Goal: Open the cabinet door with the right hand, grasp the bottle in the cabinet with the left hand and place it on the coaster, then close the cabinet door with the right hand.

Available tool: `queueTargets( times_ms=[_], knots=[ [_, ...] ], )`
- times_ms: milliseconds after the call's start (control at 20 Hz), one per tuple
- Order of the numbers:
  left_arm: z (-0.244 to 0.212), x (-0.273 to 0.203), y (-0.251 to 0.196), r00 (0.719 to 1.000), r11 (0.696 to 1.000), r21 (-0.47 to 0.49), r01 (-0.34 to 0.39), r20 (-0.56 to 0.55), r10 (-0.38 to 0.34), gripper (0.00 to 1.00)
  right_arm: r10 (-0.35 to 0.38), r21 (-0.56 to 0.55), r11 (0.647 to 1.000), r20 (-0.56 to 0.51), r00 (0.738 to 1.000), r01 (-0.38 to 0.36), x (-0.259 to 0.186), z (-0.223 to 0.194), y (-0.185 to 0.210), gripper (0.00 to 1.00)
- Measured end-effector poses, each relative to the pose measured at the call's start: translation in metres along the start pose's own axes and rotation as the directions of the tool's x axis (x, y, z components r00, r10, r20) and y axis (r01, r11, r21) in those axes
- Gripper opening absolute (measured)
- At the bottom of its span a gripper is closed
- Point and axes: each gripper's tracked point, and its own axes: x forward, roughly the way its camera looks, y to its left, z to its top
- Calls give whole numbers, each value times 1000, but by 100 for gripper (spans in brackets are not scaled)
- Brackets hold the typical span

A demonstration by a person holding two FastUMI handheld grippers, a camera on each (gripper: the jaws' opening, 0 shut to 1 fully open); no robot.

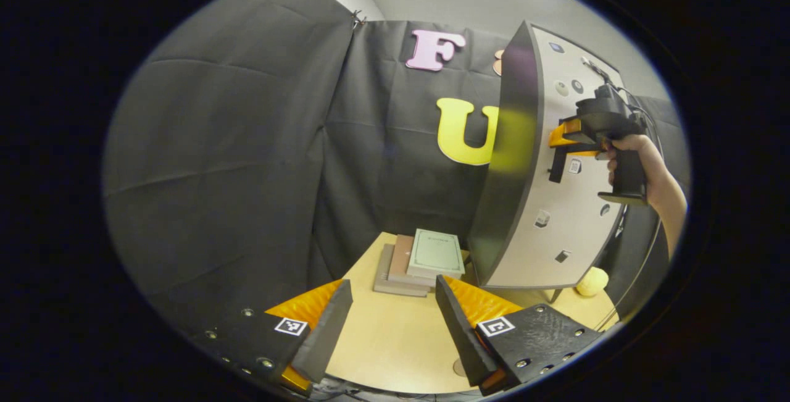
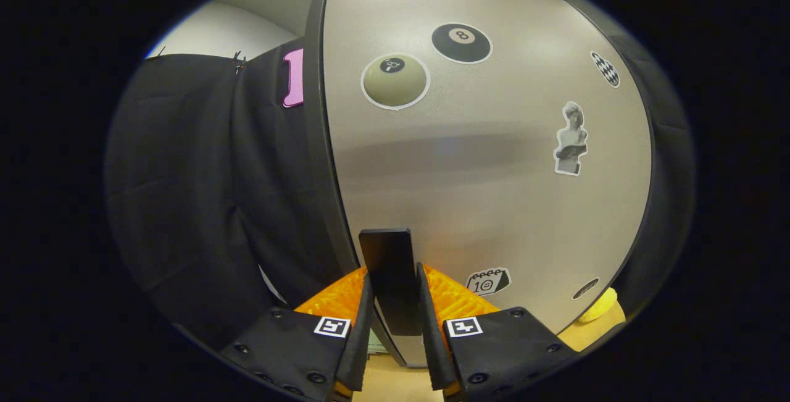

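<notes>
- Two black fingers of the left gripper [image 1: 393,322] sit nearest, wide apart, with nothing between them
- Below them is a light wood table [image 1: 395,340]
- Three books [image 1: 423,260] lie in a stack on the far side of the table
- One cabinet door [image 1: 543,161] stands to the right, swung partly open; it is grey with a dark edge and has small stickers on it
- On the door, the right gripper [image 2: 395,318] is clamped on the black handle [image 2: 387,266], one finger on each side
- One hand [image 1: 629,155] holds that gripper
- I cannot tell what is in the cabinet
</notes>
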Motion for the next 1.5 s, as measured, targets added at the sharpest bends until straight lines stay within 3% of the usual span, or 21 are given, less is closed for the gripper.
queueTargets(
  times_ms=[50, 200, 250, 500, 550, 1000, 1050, 1200, 1300, 1500],
  knots=[
    [-1, -2, -1, 1000, 1000, 9, 2, 2, -2, 84, -2, -17, 1000, 9, 1000, 2, -2, 2, 1, 36],
    [-3, -7, -2, 1000, 1000, 19, 9, 5, -9, 84, -26, -107, 994, 41, 999, 31, 1, 0, -1, 36],
    [-4, -10, -2, 1000, 1000, 19, 7, 3, -7, 84, -30, -106, 994, 46, 999, 34, -1, 1, 0, 29],
    [-12, -32, -15, 999, 999, -5, 35, 1, -35, 82, -10, -141, 990, 52, 999, 17, 1, 1, 1, 18],
    [-15, -36, -17, 999, 999, -5, 39, -5, -39, 82, -2, -143, 990, 38, 999, 7, -1, 0, 1, 8],
    [-16, -59, -43, 997, 997, 21, 77, 8, -77, 82, 123, -140, 983, 20, 992, -119, -38, -7, 4, 11],
    [-17, -66, -46, 997, 997, 27, 76, 15, -76, 82, 141, -145, 980, 19, 990, -137, -46, -8, 3, 8],
    [-7, -71, -54, 998, 998, 32, 59, 26, -60, 87, 179, -155, 972, 20, 984, -174, -67, -12, -1, 11],
    [-6, -81, -66, 999, 998, 42, 45, 29, -47, 84, 212, -140, 968, 11, 977, -209, -83, -15, -5, 8],
    [-4, -106, -89, 999, 997, 70, 23, 38, -26, 82, 255, -153, 955, -4, 967, -253, -111, -20, -15, 11]
  ],
)
